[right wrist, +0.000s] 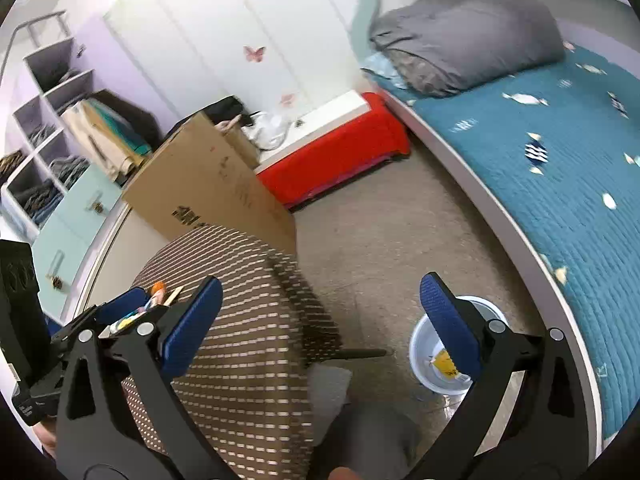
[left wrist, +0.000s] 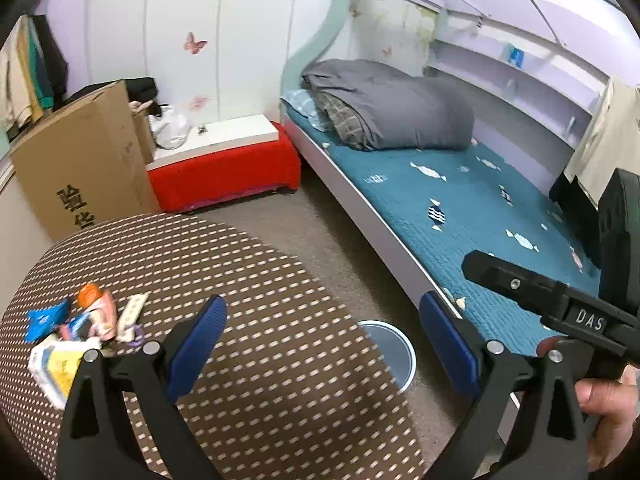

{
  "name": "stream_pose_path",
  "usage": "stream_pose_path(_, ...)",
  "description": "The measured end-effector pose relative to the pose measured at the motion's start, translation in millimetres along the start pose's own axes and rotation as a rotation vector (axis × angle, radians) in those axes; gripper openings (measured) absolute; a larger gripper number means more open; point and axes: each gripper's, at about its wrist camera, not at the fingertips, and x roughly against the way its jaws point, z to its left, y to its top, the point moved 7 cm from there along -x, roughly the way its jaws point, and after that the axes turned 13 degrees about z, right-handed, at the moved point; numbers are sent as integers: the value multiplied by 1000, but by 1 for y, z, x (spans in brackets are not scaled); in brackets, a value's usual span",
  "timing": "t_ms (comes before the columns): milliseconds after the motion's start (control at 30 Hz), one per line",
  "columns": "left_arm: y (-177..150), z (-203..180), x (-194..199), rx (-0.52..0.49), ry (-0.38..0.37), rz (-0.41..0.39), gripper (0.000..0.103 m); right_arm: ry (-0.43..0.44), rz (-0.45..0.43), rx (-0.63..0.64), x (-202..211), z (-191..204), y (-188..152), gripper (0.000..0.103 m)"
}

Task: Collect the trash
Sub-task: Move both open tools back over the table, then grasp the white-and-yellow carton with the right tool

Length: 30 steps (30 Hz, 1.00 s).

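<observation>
A heap of trash (left wrist: 76, 332) lies at the left of a round table under a brown dotted cloth (left wrist: 260, 320): blue, orange, pink, white and yellow wrappers. My left gripper (left wrist: 324, 344) hovers open over the table's right edge, empty, to the right of the heap. A pale blue bin (left wrist: 396, 348) stands on the carpet between table and bed. In the right wrist view the bin (right wrist: 436, 380) holds a yellow wrapper (right wrist: 445, 363). My right gripper (right wrist: 320, 320) is open and empty above the floor between table and bin. The trash heap (right wrist: 148, 308) peeks out behind the left gripper's fingers.
A bed with a teal quilt (left wrist: 480, 216) and a grey duvet (left wrist: 392, 108) runs along the right. A tall cardboard box (left wrist: 84, 164) and a red bench (left wrist: 228, 168) stand behind the table. Shelves and drawers (right wrist: 60, 168) line the left wall. A hand (left wrist: 612, 408) holds the right gripper's handle.
</observation>
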Motion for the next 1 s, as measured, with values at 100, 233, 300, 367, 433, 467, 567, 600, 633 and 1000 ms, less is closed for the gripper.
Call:
stream_pose_path(100, -9, 21, 14, 30, 12, -14, 95, 22, 4, 60, -5, 30, -3, 97)
stream_pose_path(233, -23, 55, 32, 87, 34, -33, 95, 28, -15, 163, -13, 71, -7, 97)
stream_pose_path(300, -31, 73, 42, 124, 35, -42, 95, 28, -12, 217, -19, 90, -10, 97)
stream_pose_path(367, -40, 91, 50, 158, 47, -53, 95, 34, -1, 276, -26, 110, -14, 97)
stream_pose_path(433, -48, 106, 57, 191, 61, -62, 95, 23, 10, 335, -34, 126, -17, 97)
stream_pose_path(467, -53, 116, 62, 213, 65, -70, 95, 22, 20, 358, -38, 134, -20, 97)
stream_pose_path(567, -67, 139, 72, 259, 82, -80, 95, 33, 73, 431, -54, 161, -29, 97)
stream_pose_path(600, -71, 147, 75, 269, 90, -83, 95, 33, 85, 457, -58, 169, -32, 97)
stream_pose_path(633, -76, 156, 79, 282, 104, -87, 95, 32, 95, 479, -62, 177, -35, 97)
stream_pose_path(1000, -137, 239, 96, 439, 208, -63, 95, 21, 208, 801, -115, 264, -74, 97)
